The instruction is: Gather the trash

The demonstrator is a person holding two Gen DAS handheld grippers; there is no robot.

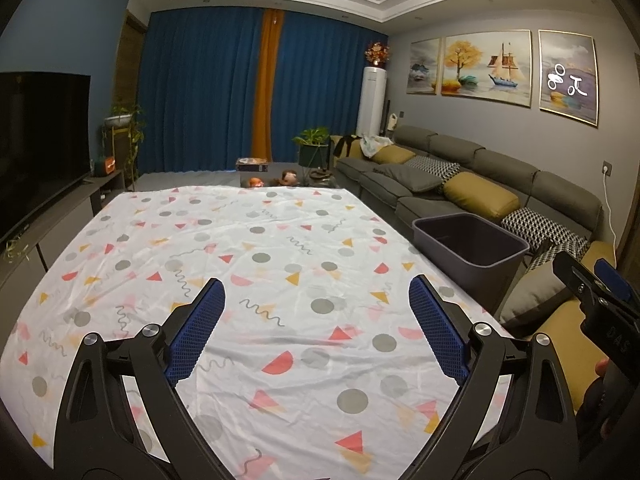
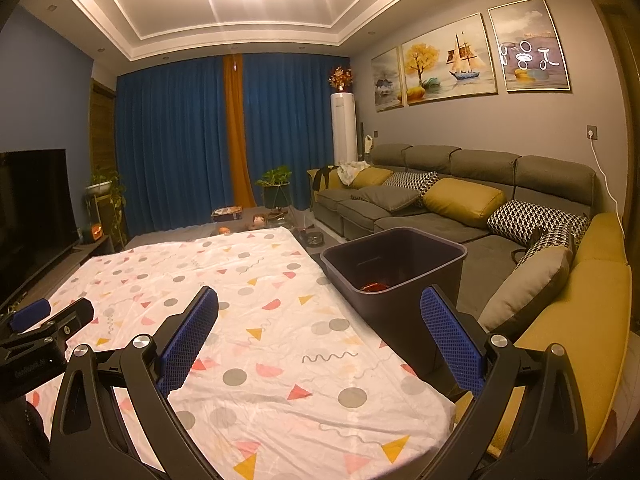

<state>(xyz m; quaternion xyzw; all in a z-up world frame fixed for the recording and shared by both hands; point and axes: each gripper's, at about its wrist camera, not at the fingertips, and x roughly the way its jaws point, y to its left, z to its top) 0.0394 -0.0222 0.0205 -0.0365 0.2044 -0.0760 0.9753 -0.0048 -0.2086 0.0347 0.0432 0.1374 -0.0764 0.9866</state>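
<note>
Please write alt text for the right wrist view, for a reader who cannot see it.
The right gripper, jaws open and empty, hangs over a table under a patterned cloth. A dark bin beside the table holds something reddish, with a grey sofa behind it.

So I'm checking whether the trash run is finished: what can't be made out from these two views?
- Bin contents: the right wrist view shows only a reddish scrap; the near wall hides the rest. The left wrist view shows only dark inside.
- Floor between the bin and the sofa: blocked by the bin.
- Near edge of the patterned cloth: covered by the left tool and the right tool, both open and empty.
</note>
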